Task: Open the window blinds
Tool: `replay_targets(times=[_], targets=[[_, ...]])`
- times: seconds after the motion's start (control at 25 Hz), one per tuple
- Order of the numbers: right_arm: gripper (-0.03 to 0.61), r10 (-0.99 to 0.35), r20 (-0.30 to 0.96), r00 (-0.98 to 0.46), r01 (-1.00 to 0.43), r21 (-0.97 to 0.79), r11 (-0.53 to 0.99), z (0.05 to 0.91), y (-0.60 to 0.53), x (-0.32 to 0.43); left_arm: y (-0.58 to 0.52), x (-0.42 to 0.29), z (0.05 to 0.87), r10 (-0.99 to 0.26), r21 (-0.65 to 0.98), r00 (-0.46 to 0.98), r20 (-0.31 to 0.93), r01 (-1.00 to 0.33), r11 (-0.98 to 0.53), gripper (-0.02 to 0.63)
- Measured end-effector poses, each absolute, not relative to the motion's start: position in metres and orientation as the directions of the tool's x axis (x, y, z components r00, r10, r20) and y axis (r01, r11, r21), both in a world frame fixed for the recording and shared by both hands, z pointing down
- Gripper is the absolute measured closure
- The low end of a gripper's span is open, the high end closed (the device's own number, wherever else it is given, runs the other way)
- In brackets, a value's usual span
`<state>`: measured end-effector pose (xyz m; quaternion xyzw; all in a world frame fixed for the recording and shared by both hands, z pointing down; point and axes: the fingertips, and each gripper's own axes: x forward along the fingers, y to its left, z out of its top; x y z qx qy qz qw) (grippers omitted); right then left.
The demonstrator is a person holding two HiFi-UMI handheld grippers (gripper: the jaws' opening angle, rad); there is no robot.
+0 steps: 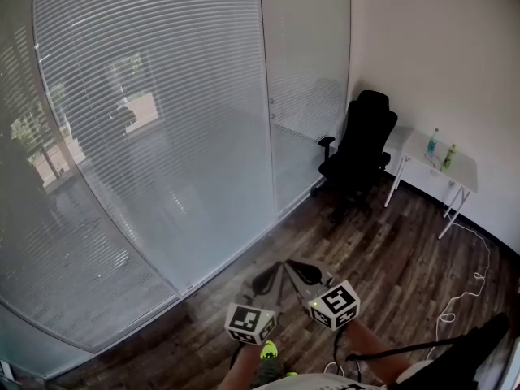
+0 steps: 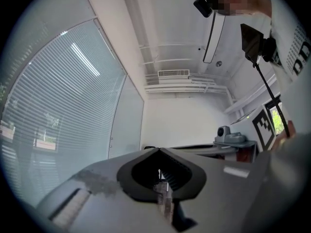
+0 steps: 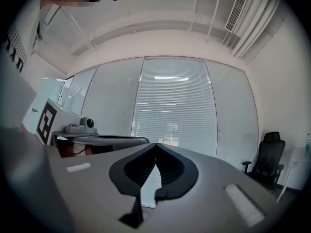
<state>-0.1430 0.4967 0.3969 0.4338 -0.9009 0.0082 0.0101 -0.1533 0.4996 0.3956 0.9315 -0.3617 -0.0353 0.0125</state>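
The window blinds (image 1: pixel 154 96) hang lowered across the glass wall at the left, well apart from both tools. The approach should aim for their control (I can see no cord or wand). The left gripper (image 2: pixel 158 150) and right gripper (image 3: pixel 156 144) are both closed, empty and touching nothing.

The pale grey horizontal-slat window blinds (image 1: pixel 154 112) hang fully lowered across tall glass panels (image 1: pixel 305 63), their thin slats running level from top to floor. The slats are tilted mostly closed, and only faint, blurred outdoor shapes and light show through. The blinds stand well apart from the fingers. They are straight ahead beyond the right gripper's fingers (image 3: pixel 170 171) and off to the left of the left gripper's fingers (image 2: pixel 182 174).
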Motion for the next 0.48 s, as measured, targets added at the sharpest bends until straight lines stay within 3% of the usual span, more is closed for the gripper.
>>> replay_targets(times=[0.48], targets=[[0.571, -0.806, 0.006, -0.592, -0.806, 0.008, 0.592, 0.405, 0.402, -0.161, 0.406, -0.172, 0.406, -0.65, 0.053, 0.757, -0.074, -0.648, -0.76, 0.621]])
